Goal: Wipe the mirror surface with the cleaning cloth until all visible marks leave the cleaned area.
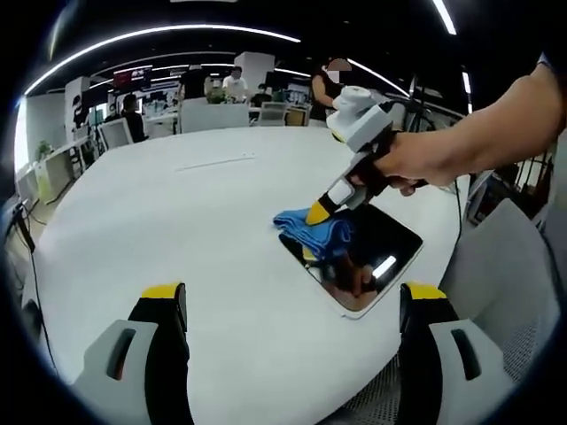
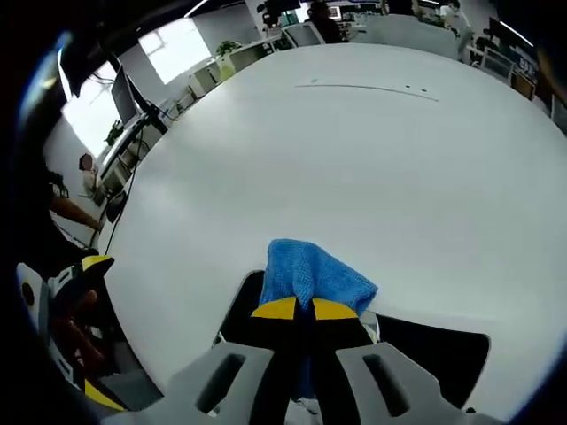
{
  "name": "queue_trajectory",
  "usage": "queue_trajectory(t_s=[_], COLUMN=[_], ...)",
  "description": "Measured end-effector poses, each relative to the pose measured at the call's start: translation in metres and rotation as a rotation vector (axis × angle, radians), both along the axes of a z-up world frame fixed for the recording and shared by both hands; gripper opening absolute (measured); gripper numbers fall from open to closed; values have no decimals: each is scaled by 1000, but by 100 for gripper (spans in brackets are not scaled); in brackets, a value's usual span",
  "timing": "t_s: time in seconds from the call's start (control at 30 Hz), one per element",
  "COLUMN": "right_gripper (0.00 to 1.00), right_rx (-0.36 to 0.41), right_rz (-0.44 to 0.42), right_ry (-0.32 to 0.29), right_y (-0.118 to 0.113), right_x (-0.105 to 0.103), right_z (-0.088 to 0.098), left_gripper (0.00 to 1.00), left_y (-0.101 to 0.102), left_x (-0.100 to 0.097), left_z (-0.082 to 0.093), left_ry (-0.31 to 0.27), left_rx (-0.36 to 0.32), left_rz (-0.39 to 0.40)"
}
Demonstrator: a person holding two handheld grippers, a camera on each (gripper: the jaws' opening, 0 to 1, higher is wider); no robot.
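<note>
Left gripper view shows our right hand-held gripper [image 1: 316, 212] clamped on the blue cleaning cloth [image 1: 321, 232], pressing it onto the mirror [image 1: 390, 239] right of centre for wiping; our left hand-held gripper [image 1: 292, 305] waits apart over the table [image 1: 177, 230].

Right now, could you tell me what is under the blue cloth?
The blue cloth lies over one end of the dark mirror on the white table, pinched by the right gripper. Any marks beneath the cloth are covered.
</note>
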State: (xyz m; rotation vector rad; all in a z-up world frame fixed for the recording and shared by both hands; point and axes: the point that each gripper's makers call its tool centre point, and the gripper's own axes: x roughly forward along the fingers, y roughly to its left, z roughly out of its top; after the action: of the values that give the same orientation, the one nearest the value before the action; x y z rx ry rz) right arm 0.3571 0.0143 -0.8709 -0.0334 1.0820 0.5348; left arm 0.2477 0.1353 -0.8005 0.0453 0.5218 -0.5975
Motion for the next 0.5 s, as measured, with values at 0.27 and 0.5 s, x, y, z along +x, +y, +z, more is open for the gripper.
queue_trajectory(t_s=[0.27,0.5], right_gripper=[0,0], right_rx=[-12,-29], right_rz=[-5,-11], right_ry=[6,9], right_y=[-7,-21], right_x=[-1,-2], right_z=[0,-1], left_gripper=[99,99], left_y=[1,1], left_x=[6,7], left_z=[5,6], left_ry=[-15,-23], left_rx=[-5,-4], left_rz=[15,13])
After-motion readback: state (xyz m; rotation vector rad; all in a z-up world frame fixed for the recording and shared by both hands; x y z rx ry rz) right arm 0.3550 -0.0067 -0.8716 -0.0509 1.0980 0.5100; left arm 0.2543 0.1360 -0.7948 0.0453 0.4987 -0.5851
